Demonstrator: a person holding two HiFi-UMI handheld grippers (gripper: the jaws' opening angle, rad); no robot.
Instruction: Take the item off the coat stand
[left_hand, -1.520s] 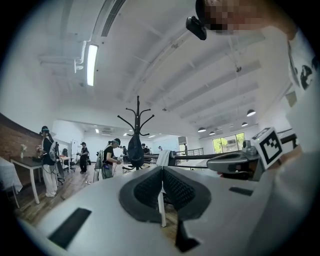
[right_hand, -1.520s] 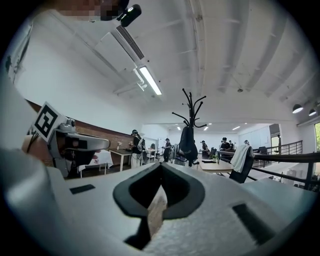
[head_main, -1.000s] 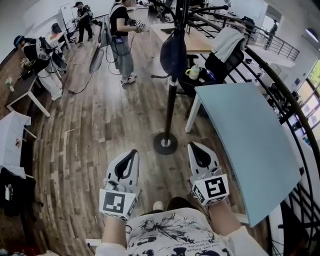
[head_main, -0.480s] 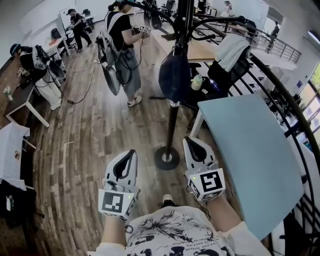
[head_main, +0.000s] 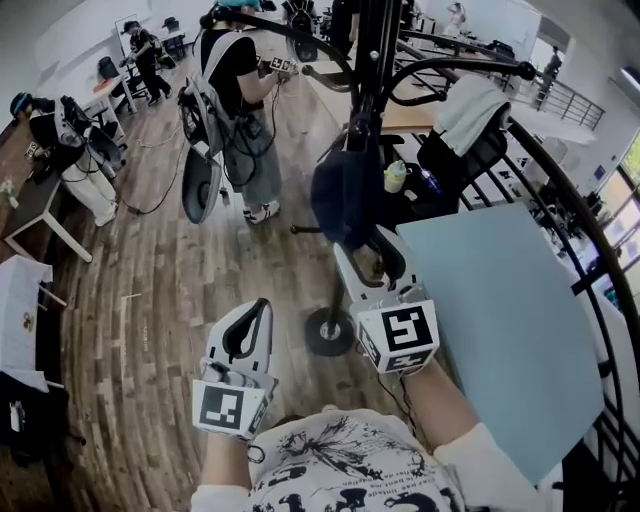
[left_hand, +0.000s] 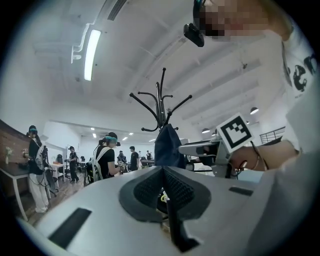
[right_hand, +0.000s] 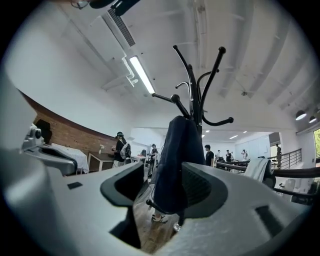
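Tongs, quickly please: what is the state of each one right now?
Left tongs: shut, empty.
Right tongs: open, just been opening; the dark item hangs between them, not gripped.

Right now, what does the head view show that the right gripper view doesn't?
Head view only: the pale blue table and the person's printed shirt. Right gripper view only: the ceiling strip light. Both: the coat stand, the dark item hanging on it, and the right gripper, whose jaws have just been opening with the item between them.
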